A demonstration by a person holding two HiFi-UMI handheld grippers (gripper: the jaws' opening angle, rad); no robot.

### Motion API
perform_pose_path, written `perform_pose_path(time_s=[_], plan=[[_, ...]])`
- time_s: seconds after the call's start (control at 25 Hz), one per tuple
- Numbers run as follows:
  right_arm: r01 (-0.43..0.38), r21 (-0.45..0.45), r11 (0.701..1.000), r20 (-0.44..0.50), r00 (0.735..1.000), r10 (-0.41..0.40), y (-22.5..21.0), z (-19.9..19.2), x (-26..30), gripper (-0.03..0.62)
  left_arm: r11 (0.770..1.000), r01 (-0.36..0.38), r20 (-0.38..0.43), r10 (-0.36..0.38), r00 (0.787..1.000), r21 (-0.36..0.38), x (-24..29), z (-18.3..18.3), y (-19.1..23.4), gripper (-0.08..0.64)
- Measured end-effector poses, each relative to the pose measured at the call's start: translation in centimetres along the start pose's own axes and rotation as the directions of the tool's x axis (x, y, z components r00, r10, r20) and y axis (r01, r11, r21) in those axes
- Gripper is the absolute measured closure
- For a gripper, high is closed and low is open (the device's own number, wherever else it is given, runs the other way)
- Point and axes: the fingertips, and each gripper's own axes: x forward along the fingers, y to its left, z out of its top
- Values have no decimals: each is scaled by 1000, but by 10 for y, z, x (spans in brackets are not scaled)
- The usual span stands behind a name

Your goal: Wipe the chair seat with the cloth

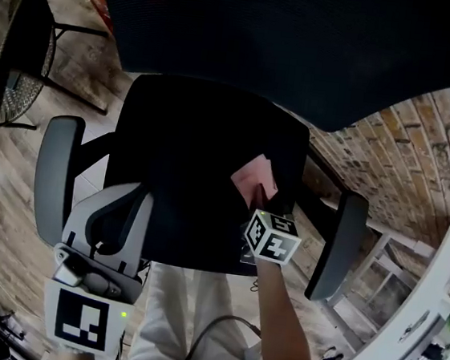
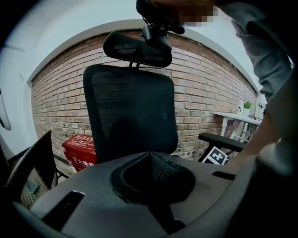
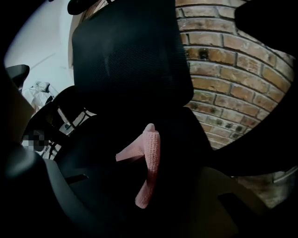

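Holds a narrow fold of the pink cloth pinched in the closed right claw, low at the black mesh chair seat, toward its back right. Has the left claw closed on nothing, off the seat's front left. Could lose the cloth to drag on the mesh, or bunch it instead of wiping flat. Could push the unbraced chair away. Finds white characters on the red box, too small to read.
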Motion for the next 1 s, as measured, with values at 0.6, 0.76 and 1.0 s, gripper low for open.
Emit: perform_pose_path(time_s=[0.6,0.76,1.0], plan=[[-9,143,990,1,1000,9,6,-18,-13,540,1000,-24,6,25,1000,-8,-3,-2,1,541],[-83,93,992,-15,996,84,41,-21,-7,540,999,-44,3,44,999,7,-13,-6,7,541],[-205,42,978,-38,978,207,103,-34,2,540,997,-79,8,79,997,3,-29,-16,22,541]])
